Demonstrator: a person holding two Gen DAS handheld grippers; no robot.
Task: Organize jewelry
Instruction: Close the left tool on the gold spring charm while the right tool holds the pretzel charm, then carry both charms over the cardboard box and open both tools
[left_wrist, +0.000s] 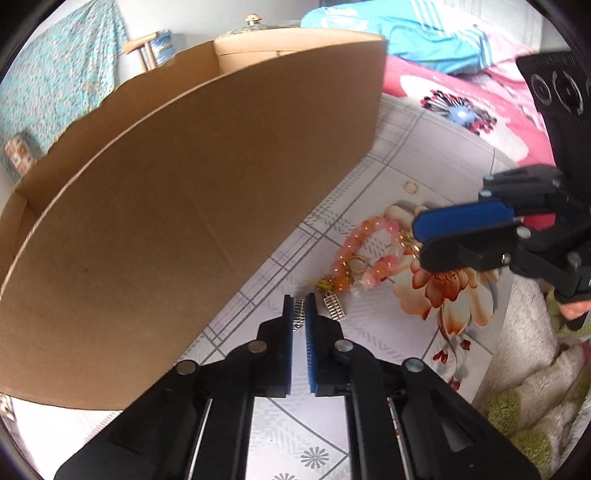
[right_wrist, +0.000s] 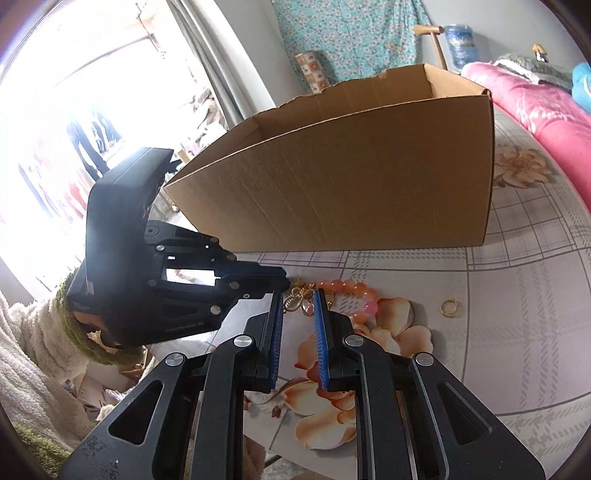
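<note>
An orange and pink bead bracelet (left_wrist: 360, 254) with gold charms lies on the floral tablecloth beside a brown cardboard box (left_wrist: 192, 206). My left gripper (left_wrist: 299, 308) is nearly shut on a small silver piece (left_wrist: 298, 314) at the bracelet's near end. A silver abacus charm (left_wrist: 335, 306) lies just right of it. My right gripper (right_wrist: 298, 306) is partly open, its fingers either side of gold charms (right_wrist: 297, 301) at the bracelet (right_wrist: 351, 291). It also shows in the left wrist view (left_wrist: 424, 236). A gold ring (right_wrist: 450, 307) lies to the right.
The open box (right_wrist: 351, 184) stands just behind the jewelry. A pink quilt (right_wrist: 535, 107) lies at the far right. A small clear ring (left_wrist: 410, 187) lies near the box corner. A fluffy white and green sleeve (right_wrist: 44, 350) is at the table's edge.
</note>
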